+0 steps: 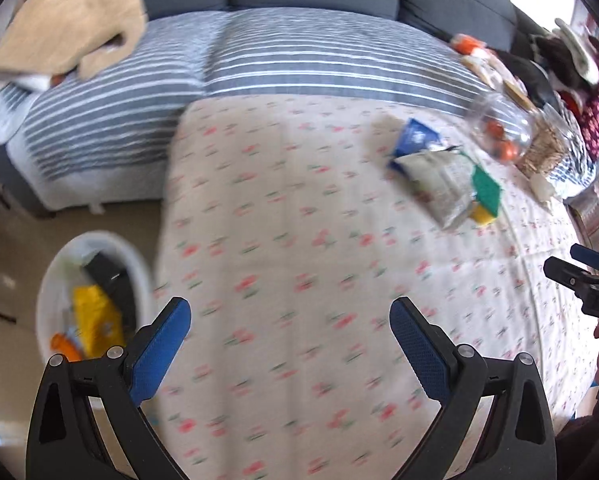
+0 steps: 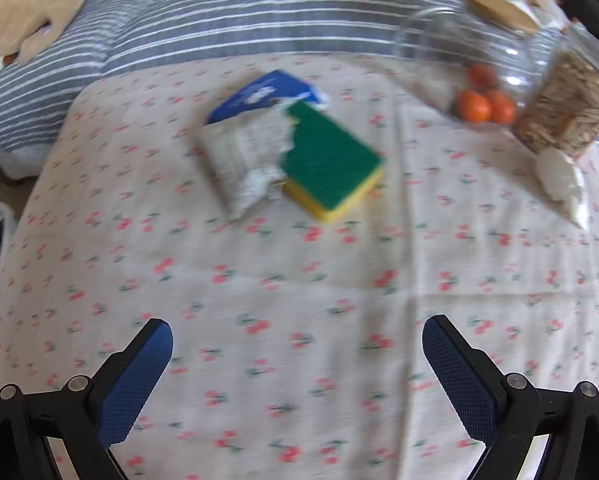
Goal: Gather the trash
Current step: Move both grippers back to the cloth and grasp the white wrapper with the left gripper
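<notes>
A torn silvery wrapper (image 2: pixel 245 156) lies on the flowered tablecloth (image 2: pixel 299 300), overlapping a blue packet (image 2: pixel 265 94) behind it and a green-and-yellow sponge (image 2: pixel 331 160) to its right. The same pile shows in the left wrist view: wrapper (image 1: pixel 439 184), blue packet (image 1: pixel 417 136), sponge (image 1: pixel 485 192). My right gripper (image 2: pixel 297 338) hangs open and empty over bare cloth, well short of the pile. Over the table's left part my left gripper (image 1: pixel 289 320) is open and empty too. A white bin (image 1: pixel 55 280) on the floor at left holds a yellow bag (image 1: pixel 97 320) and other trash.
A clear jar of small tomatoes (image 2: pixel 483 100) and a jar of grains (image 2: pixel 567 108) lie at the table's far right, with a white crumpled piece (image 2: pixel 561 184) beside them. A striped sofa cover (image 1: pixel 259 52) runs behind the table, with a beige cloth (image 1: pixel 67 16) on it.
</notes>
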### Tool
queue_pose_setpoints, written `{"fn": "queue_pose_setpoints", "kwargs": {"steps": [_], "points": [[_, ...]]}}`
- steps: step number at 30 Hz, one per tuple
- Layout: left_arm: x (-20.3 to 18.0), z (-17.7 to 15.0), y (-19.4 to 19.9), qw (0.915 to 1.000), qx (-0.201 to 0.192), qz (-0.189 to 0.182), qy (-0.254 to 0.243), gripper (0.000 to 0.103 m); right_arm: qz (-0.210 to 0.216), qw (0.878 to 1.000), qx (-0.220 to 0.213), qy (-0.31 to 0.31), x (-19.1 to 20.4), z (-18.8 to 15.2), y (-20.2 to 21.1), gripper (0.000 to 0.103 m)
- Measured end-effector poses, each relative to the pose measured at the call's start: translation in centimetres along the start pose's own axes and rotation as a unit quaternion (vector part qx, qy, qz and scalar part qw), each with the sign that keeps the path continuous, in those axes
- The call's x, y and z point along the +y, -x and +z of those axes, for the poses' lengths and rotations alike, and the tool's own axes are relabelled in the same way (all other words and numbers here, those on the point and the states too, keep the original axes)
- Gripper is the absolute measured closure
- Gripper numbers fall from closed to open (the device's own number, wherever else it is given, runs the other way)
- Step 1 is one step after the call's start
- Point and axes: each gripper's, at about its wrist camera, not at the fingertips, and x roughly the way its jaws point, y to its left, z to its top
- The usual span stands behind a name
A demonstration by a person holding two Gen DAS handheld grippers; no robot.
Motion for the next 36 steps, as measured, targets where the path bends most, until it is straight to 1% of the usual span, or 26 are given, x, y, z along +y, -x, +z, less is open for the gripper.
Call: {"fn": "queue_pose_setpoints", "kwargs": {"steps": [3,4,7,10,15,18,22,25,27,30,31,32,33,36], "points": [[-2.2,1.1,-1.3,0.9997,-0.004,-0.025,0.007,0.002,-0.004,1.000,-0.003,-0.011,-1.9,0.1,0.2,0.001],[-3.0,1.7,-2.2,0.9991,0.001,-0.039,0.013,0.002,-0.012,1.000,-0.008,-0.014,-2.6,0.3,0.2,0.001],[-5.3,3.0,-4.3,0.9978,0.010,-0.061,0.024,0.003,-0.044,0.999,-0.020,-0.015,-4.5,0.7,0.5,0.001],[-7.8,4.5,-6.4,0.9967,0.003,-0.076,0.028,0.004,-0.059,0.998,-0.028,-0.023,-6.5,1.0,0.8,0.001],[-10.5,6.5,-8.1,0.9932,-0.023,-0.106,0.042,0.004,-0.049,0.997,-0.026,-0.057,-10.2,1.2,0.8,0.001],[-12.1,7.6,-9.1,0.9924,-0.034,-0.109,0.046,0.004,-0.045,0.996,-0.019,-0.078,-11.6,1.2,0.3,0.001],[-12.6,8.7,-10.2,0.9905,-0.035,-0.116,0.065,0.004,-0.028,0.994,-0.007,-0.110,-13.4,1.4,-0.5,0.001],[-12.5,8.9,-11.0,0.9898,-0.027,-0.118,0.076,0.011,-0.024,0.992,-0.008,-0.122,-14.3,1.5,-0.5,0.001],[-12.0,9.0,-11.5,0.9884,-0.019,-0.122,0.088,0.023,-0.023,0.991,-0.012,-0.129,-14.9,1.6,-0.2,0.001],[-11.0,8.9,-11.8,0.9838,-0.022,-0.143,0.106,0.034,-0.018,0.990,-0.019,-0.139,-15.9,1.8,0.2,0.001],[-10.8,8.9,-11.7,0.9832,-0.026,-0.147,0.106,0.038,-0.013,0.989,-0.022,-0.145,-16.6,1.9,0.5,0.001],[-10.7,8.9,-11.7,0.9834,-0.029,-0.147,0.102,0.044,-0.010,0.988,-0.028,-0.153,-17.2,1.9,0.9,0.001],[-10.7,8.9,-11.6,0.9836,-0.031,-0.149,0.096,0.048,-0.006,0.986,-0.036,-0.165,-18.1,2.0,1.3,0.001],[-10.7,8.6,-11.0,0.9847,-0.027,-0.152,0.081,0.058,0.005,0.975,-0.062,-0.215,-21.2,1.7,2.3,0.001]]}}
